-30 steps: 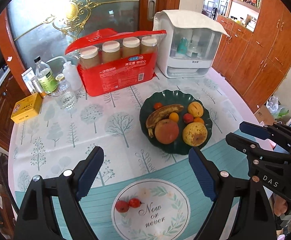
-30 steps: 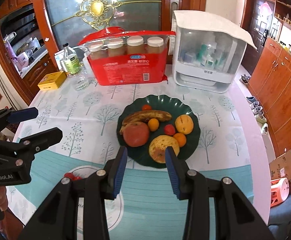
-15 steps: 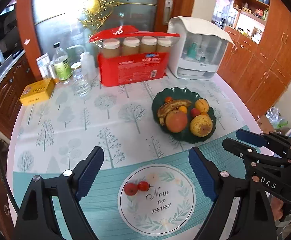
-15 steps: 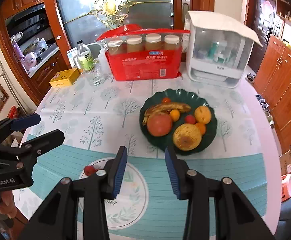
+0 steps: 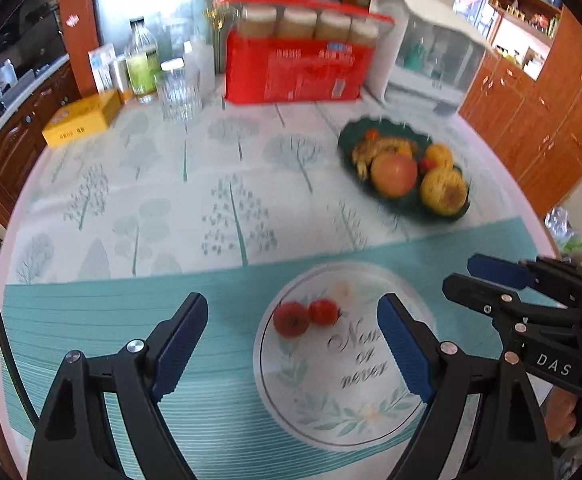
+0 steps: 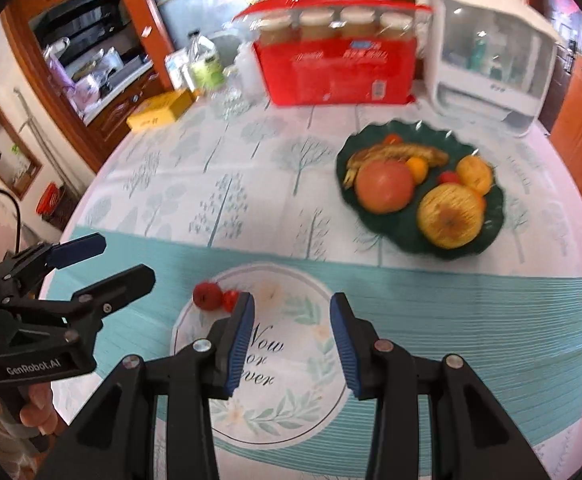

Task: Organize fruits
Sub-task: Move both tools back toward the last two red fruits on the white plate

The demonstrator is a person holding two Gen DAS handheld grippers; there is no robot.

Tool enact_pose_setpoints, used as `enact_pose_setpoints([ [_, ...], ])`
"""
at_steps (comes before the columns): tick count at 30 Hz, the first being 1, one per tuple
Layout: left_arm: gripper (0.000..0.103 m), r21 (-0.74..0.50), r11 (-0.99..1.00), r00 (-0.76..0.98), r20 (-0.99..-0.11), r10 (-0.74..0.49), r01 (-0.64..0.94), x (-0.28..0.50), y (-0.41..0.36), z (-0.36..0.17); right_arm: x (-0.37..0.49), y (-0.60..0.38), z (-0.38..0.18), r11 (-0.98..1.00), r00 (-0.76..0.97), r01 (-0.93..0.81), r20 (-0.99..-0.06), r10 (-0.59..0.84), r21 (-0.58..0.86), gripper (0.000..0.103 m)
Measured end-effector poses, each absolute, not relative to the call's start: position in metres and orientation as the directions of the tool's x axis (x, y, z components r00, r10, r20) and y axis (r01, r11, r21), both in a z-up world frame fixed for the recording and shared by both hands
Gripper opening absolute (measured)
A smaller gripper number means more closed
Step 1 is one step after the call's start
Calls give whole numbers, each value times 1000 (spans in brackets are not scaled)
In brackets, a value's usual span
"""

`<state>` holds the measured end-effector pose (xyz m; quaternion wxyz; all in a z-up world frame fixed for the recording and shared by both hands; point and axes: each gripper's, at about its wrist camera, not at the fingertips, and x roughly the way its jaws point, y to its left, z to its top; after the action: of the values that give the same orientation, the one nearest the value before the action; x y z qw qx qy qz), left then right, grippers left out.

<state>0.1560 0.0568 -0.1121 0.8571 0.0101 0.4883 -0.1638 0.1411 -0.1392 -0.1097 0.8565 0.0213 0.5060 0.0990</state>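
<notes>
Two small red fruits (image 5: 305,316) lie side by side on the tablecloth's round printed emblem (image 5: 343,364), near its left rim; they also show in the right wrist view (image 6: 215,297). A dark green plate (image 5: 351,136) at the right holds a banana, a large red fruit (image 5: 394,174), a yellow fruit (image 5: 443,191) and several small ones; it also shows in the right wrist view (image 6: 495,216). My left gripper (image 5: 293,338) is open and empty, above the table with the red fruits between its fingers. My right gripper (image 6: 292,336) is open and empty, just right of the red fruits.
At the back stand a red box of jars (image 5: 297,68), a white cabinet appliance (image 5: 431,48), bottles and a glass (image 5: 179,88), and a yellow box (image 5: 85,118). Wooden cupboards (image 5: 543,120) rise beyond the right table edge.
Both grippers have pulled back and swung left, away from the green plate. The two red fruits now sit closer to both grippers. Both grippers stay open.
</notes>
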Motion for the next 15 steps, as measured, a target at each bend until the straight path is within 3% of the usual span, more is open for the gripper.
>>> enact_pose_setpoints([
  [5,85,-159,945,403,-875,-268,284,158,61,-153,148,-122,-144,966,403,-211,-886,228,153,40],
  [10,72,-178,946,357,-894,-270,269,169,64,-177,157,-105,-165,947,357,-281,-898,257,159,40],
  [15,69,-193,946,342,-898,-277,259,180,72,-187,167,-89,-182,927,330,-344,-905,268,150,40],
])
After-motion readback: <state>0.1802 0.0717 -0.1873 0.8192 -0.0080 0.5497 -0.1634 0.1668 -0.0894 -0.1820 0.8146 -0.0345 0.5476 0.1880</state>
